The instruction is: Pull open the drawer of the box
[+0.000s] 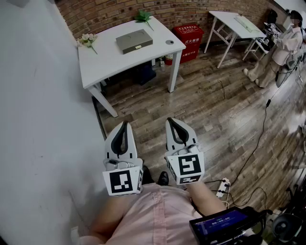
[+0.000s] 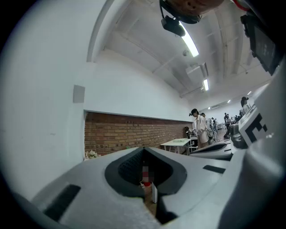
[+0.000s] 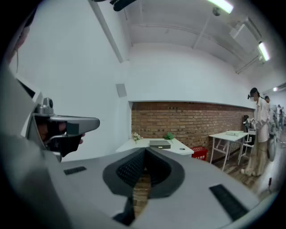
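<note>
Pink shirt: the wearer's torso, lowest in the head view; both grippers just ahead of it
Left gripper: jaws pressed together, nothing between them; held over the wooden floor
Right gripper: jaws closed and empty too; just beside the left one
Box: flat, grey; lies on the white table by the brick wall; well apart from both grippers

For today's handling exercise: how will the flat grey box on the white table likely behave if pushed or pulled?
The grey box looks low and flat, so tipping seems unlikely. On the smooth white table, it would probably slide when tugged.
</note>
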The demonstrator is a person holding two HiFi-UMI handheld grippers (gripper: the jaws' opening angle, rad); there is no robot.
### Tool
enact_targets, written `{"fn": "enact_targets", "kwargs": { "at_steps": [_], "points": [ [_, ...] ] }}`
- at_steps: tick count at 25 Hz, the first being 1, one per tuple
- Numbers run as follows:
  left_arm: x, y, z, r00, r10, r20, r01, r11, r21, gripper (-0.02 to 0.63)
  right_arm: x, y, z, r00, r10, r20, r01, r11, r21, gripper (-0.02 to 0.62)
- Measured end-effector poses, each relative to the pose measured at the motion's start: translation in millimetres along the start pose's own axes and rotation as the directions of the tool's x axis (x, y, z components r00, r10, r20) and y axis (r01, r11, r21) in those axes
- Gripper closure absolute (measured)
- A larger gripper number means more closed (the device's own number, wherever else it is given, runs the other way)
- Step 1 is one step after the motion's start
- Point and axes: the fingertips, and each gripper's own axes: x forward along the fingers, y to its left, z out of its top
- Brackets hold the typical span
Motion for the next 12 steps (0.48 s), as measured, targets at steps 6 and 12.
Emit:
{"fn": "enact_targets", "kwargs": {
  "at_steps": [6, 12],
  "points": [
    [-5, -15, -3, 1.000, 0.003, -0.019, -0.003, 1.000, -0.005, 0.601, -13, -9, -10, 1.000, 0.002, -0.024, -0.002, 1.000, 0.002, 0.592],
    [3, -17, -9, 1.000, 0.017, -0.016, -0.017, 1.000, -0.002, 0.600, -6, -22, -19, 1.000, -0.001, -0.026, 0.002, 0.999, 0.047, 0.562]
  ]
}}
